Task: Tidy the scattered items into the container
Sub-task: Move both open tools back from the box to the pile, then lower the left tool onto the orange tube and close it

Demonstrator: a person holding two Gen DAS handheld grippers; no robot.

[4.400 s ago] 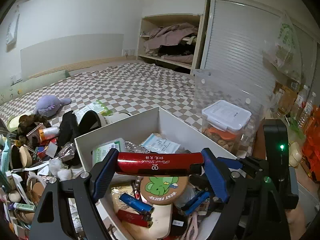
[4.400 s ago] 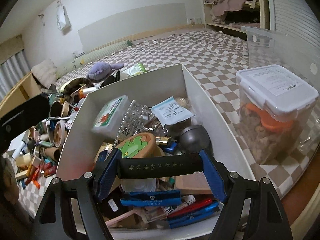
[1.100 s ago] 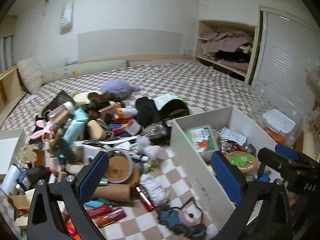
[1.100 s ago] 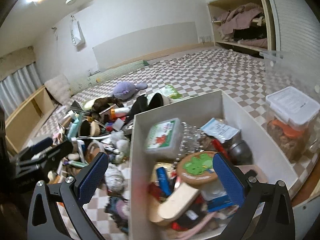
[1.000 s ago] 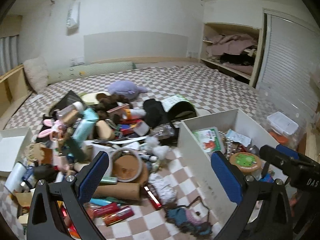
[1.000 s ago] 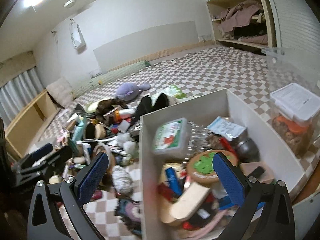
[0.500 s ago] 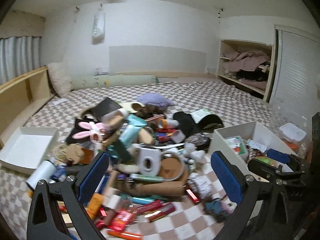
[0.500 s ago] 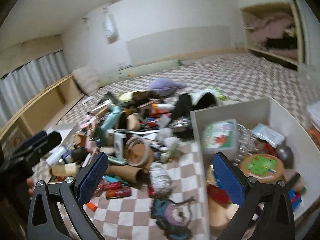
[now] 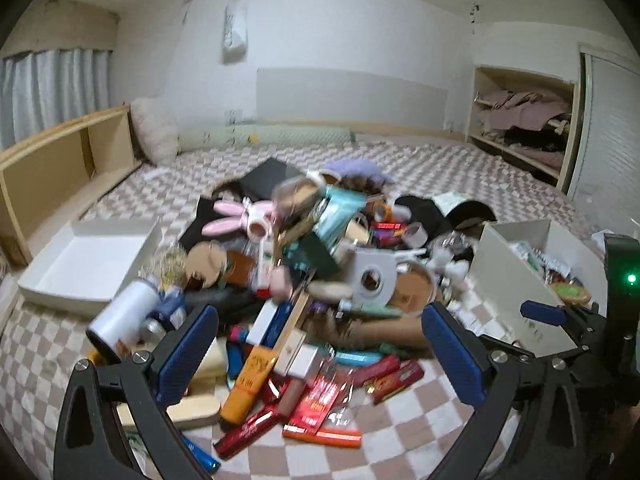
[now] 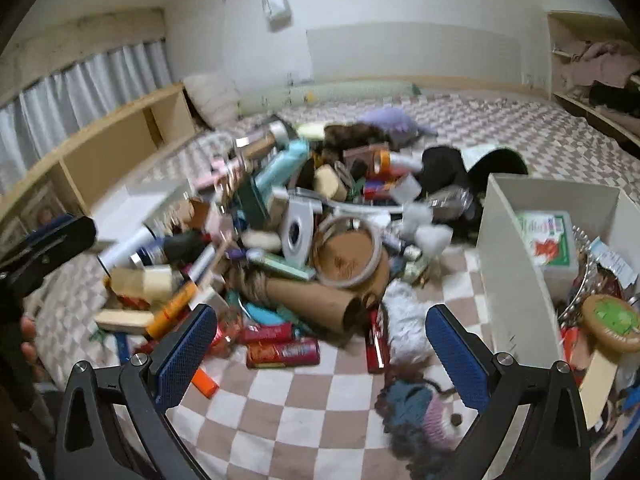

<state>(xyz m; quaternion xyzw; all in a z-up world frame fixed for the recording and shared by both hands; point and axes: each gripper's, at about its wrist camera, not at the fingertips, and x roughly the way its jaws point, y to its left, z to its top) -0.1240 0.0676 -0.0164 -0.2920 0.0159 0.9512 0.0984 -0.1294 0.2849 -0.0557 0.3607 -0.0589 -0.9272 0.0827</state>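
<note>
A heap of scattered items point(image 9: 312, 276) lies on the checked bedcover: red tubes point(image 9: 384, 372), an orange tube point(image 9: 248, 380), a white bottle point(image 9: 120, 316), a cardboard roll point(image 10: 312, 300), a round hoop point(image 10: 348, 252). The white container point(image 10: 504, 248) stands at the right, part full, with a green-topped round box point(image 10: 612, 316) inside. My left gripper point(image 9: 320, 356) hangs open above the near edge of the heap. My right gripper point(image 10: 324, 356) is open too, over red tubes point(image 10: 280, 352) and a knitted thing point(image 10: 424, 412). Neither holds anything.
A shallow white tray point(image 9: 84, 264) lies at the heap's left. A wooden shelf unit point(image 9: 52, 160) runs along the left wall. An open closet point(image 9: 524, 120) with clothes is at the far right. Bare checked cover point(image 10: 304, 412) shows in front of the heap.
Both grippers held tubes over the container 4.4 s ago; now both are open and empty. Both views have swung left, from the container to the heap.
</note>
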